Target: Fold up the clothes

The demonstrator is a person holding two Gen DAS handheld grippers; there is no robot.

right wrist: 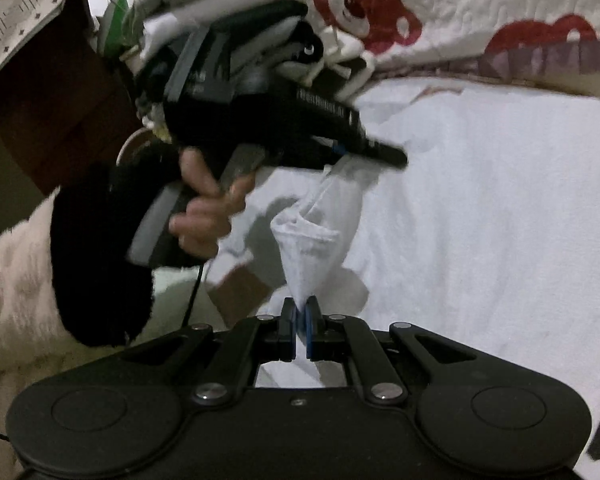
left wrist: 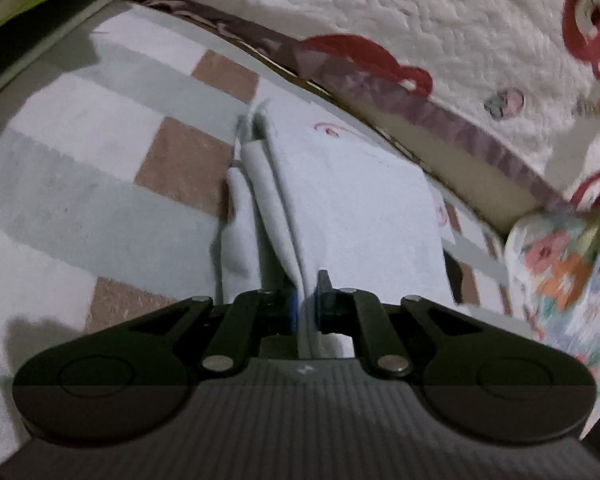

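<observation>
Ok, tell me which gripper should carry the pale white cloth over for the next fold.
Probably the right gripper: shut on a corner of the pale white cloth, with flat cloth open ahead. The left gripper, also shut on it, faces the quilted bear-print bedding close ahead.

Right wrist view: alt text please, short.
The right gripper is shut on a pinched corner of a white garment. Beyond it, the left gripper, held in a person's hand, pinches the same garment's edge, above a checked mat.
</observation>
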